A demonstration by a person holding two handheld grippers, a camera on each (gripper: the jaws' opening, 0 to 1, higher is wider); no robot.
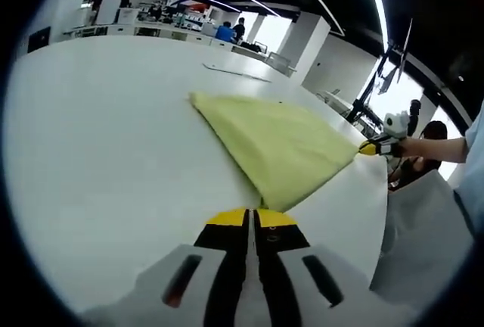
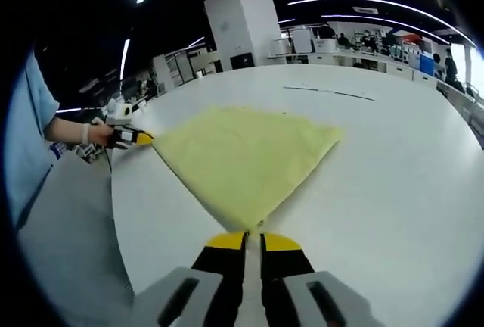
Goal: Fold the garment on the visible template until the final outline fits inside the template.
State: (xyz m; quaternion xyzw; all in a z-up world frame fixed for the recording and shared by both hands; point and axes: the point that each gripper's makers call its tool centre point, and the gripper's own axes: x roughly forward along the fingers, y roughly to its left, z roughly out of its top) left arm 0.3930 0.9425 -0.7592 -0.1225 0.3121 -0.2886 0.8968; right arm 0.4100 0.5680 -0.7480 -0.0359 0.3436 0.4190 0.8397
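left gripper: yellow tips, black jaws, grey body | sleeve: light blue

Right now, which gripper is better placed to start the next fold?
Neither clearly: left gripper and right gripper are each shut on a near corner of the yellow garment, so likely both together.

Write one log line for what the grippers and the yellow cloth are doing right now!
left gripper: shut on yellow cloth corner | right gripper: shut on another corner | cloth: spread on white table
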